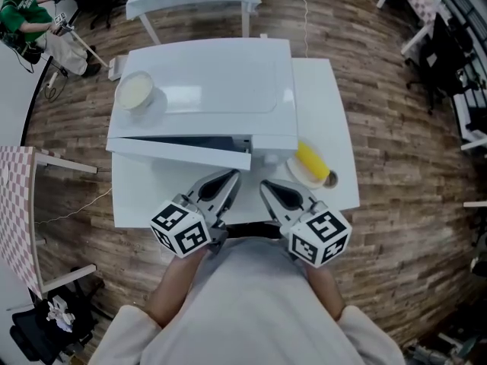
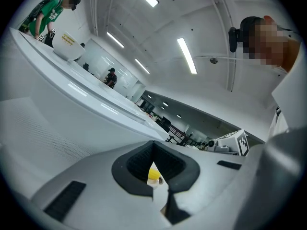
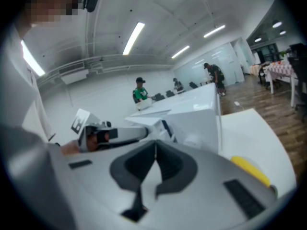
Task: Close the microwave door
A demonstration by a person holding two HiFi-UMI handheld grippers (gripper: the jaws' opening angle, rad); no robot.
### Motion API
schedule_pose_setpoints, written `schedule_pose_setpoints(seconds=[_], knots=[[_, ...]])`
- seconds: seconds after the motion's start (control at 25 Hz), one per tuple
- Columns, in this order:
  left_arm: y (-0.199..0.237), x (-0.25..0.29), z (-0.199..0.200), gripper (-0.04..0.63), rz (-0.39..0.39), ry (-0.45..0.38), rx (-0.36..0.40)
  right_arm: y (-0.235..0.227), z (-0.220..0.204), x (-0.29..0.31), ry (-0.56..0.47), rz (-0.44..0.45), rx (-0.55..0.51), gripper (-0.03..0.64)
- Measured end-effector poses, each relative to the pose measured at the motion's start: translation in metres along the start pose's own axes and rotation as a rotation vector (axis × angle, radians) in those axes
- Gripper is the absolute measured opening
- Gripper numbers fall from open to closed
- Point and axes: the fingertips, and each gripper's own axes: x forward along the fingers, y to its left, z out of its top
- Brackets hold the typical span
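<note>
microwave door [image 1: 183, 152] sits ajar, its free end just ahead of the left gripper [image 1: 230, 177], nearer than the right gripper [image 1: 268, 186]. both jaws closed together, holding nothing.

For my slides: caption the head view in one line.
Shut left gripper and right gripper hover before the ajar door of the white microwave.

A yellow item [image 1: 312, 160] lies on a plate [image 1: 295, 172] near the worktop's [image 1: 327, 105] front right corner. A checkered table [image 1: 15, 204] stands off its left edge.
</note>
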Motion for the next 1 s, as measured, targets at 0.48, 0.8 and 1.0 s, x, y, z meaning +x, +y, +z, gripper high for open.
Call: schedule_pose_setpoints(seconds=[0.48, 0.8, 1.0], knots=[[-0.009, 0.017, 0.01, 0.017, 0.073, -0.059, 0.068, -0.01, -0.002, -0.009, 0.004, 0.036, -0.009, 0.023], [0.001, 0.023, 0.013, 0.017, 0.118, -0.074, 0.07, -0.011, -0.003, -0.005, -0.001, 0.051, 0.004, 0.023], [-0.001, 0.023, 0.012, 0.017, 0.109, -0.071, 0.07, -0.019, 0.005, -0.003, -0.013, 0.049, 0.006, 0.023]])
